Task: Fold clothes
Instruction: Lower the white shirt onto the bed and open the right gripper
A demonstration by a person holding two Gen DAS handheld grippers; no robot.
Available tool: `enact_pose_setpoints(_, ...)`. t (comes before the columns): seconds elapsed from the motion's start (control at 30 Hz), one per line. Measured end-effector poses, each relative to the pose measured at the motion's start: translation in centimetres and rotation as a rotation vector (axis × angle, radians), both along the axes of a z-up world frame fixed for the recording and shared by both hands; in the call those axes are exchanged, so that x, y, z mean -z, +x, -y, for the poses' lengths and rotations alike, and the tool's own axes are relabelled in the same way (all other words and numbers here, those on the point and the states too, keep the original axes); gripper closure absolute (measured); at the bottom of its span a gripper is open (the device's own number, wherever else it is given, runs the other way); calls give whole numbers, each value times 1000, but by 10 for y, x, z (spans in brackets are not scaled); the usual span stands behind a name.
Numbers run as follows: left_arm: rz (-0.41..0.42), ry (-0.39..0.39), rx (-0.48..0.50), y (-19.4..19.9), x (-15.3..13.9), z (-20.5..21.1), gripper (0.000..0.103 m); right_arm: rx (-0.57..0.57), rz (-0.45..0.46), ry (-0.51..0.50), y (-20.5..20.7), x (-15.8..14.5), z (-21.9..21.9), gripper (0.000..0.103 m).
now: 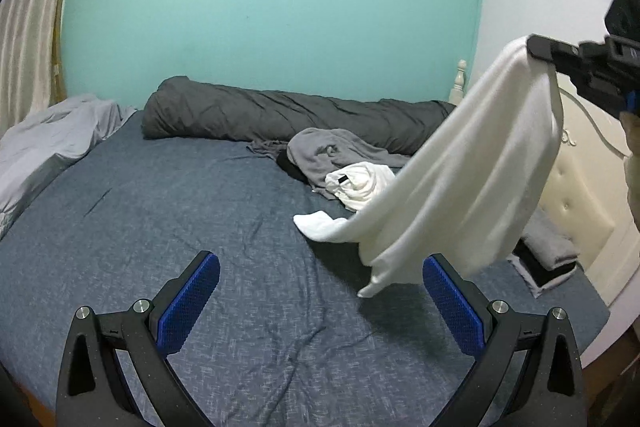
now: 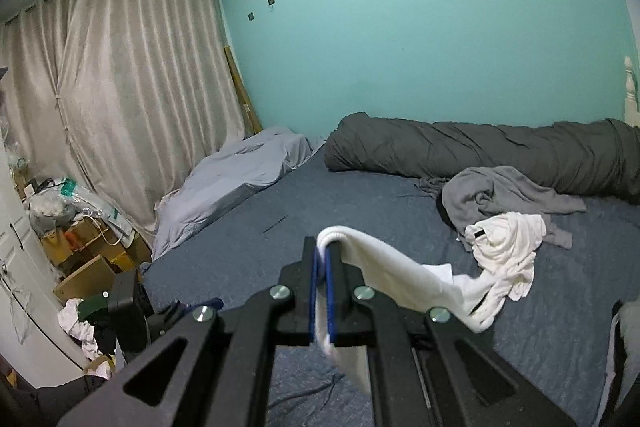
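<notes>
Far left of the left wrist view: beige curtain (image 1: 24, 39), then a light grey sheet (image 1: 48, 143) bunched at the edge of the bed (image 1: 160, 227), which has a blue-grey cover. A dark grey rolled duvet (image 1: 280, 115) lies along the teal wall (image 1: 280, 7), long axis left-right.

Left gripper (image 1: 320, 303) low in the frame, jaws wide apart, nothing between them, blue pads over bare bed cover.

Mid-right of the bed: a crumpled grey garment (image 1: 324, 151) with a bunched white garment (image 1: 364, 183) lying against its near side, touching.

White cloth (image 1: 472, 187) hangs in the air from the right gripper (image 1: 538, 53) at upper right. Its long axis runs diagonally, from the gripped top corner down-left to a loose tip near the left gripper's right pad. One end trails onto the bed (image 1: 316, 223) just in front of the white pile.

Right wrist view: the right gripper's (image 2: 322, 259) jaws are clamped together on a thick folded edge of the white cloth (image 2: 400, 275), which drapes off to the right and down.

Far right: small stack of folded clothes (image 1: 548, 255), grey on top of black, on the bed by the cream padded headboard (image 1: 580, 187).

Cardboard boxes (image 2: 80, 267) on the floor by the curtain hold mixed clutter; contents too small to tell.
</notes>
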State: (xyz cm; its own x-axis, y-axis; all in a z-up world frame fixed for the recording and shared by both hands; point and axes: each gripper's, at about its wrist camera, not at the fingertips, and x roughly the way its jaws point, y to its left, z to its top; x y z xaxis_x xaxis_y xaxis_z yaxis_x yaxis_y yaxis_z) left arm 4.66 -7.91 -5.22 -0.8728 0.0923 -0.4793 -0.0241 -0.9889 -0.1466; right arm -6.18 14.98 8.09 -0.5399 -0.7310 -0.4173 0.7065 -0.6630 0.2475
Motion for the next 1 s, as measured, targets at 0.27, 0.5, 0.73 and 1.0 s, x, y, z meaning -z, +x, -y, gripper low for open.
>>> enact_pose_setpoints(0.27,71,-25,55,-5,29,-9,0,68,155,139,-34,81,3,100)
enact_pose_setpoints(0.5,132,-24,104,-19,68,-20,0,127,277,179,-65,156,-11,99)
enact_pose_setpoints(0.73,198,-4,144,-42,104,-39,0,209,341,223,-96,197,-24,96)
enact_pose_setpoints(1.0,259,-18,208,-57,134,-67,0,302,410,382,-120,244,-50,78)
